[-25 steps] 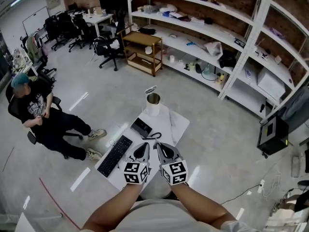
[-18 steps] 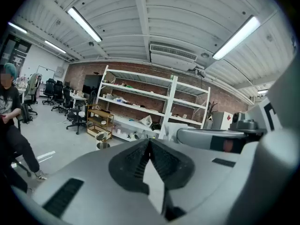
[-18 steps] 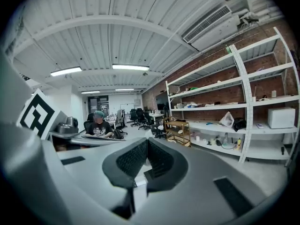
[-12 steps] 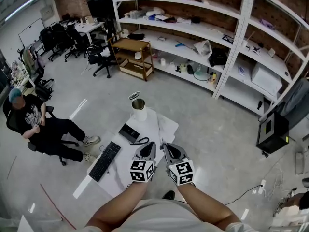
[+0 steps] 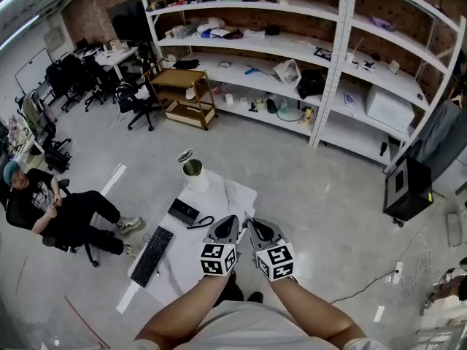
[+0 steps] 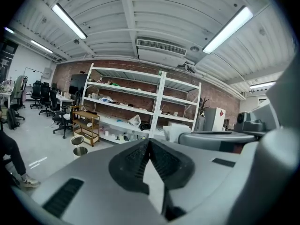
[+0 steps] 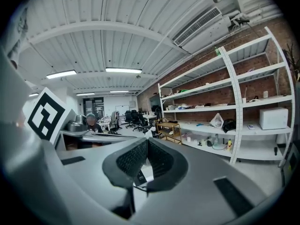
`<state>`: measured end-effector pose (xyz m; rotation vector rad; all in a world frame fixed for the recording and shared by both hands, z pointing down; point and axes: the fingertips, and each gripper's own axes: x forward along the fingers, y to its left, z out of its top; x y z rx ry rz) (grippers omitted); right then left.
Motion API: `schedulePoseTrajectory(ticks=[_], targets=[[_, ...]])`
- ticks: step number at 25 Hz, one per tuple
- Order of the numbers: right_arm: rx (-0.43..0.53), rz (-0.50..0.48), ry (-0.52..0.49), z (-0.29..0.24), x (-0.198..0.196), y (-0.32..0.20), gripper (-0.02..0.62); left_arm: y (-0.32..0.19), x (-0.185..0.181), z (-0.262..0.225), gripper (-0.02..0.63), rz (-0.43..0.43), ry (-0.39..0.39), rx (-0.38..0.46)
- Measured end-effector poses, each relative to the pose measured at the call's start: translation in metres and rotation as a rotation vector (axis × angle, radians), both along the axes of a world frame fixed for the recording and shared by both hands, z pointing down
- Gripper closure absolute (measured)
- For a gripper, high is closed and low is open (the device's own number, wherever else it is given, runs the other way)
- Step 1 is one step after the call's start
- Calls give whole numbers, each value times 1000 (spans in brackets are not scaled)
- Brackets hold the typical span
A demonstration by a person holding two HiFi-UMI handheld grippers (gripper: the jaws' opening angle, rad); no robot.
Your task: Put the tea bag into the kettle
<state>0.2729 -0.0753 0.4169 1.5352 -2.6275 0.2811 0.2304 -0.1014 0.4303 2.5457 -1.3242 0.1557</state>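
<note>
Here the left gripper (image 5: 229, 222) and the right gripper (image 5: 252, 224) are held side by side, close together, near the bottom middle of the head view, each at the end of a bare forearm. Both point away from the person over the near end of a white surface (image 5: 191, 250). In the left gripper view the two jaws meet at their tips, with only a narrow wedge of daylight lower down and nothing caught between them. In the right gripper view the jaws are likewise pressed together at the tips and hold nothing.

The kettle (image 5: 194, 177) stands upright at the far end of the surface, well apart from both grippers, its lid tipped back so that the metal mouth is open. The tea bag cannot be made out in any view.

Between the kettle and the grippers lies a small black box (image 5: 182, 210), and a black keyboard (image 5: 151, 256) lies along the left edge of the surface.

On the floor to the left, a person (image 5: 51, 211) sits in an office chair. White shelving (image 5: 292, 49) runs along the brick wall at the back, with a wooden cart (image 5: 181, 87) in front of its left end.
</note>
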Motion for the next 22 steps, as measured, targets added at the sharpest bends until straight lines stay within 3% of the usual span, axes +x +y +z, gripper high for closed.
schedulePoseTrajectory(ticks=[8, 22], targets=[[-21, 45, 5, -3, 30, -32, 584, -45, 19, -1, 598, 7, 18, -28], [-60, 56, 6, 7, 16, -154, 584, -160, 14, 6, 598, 28, -13, -38]])
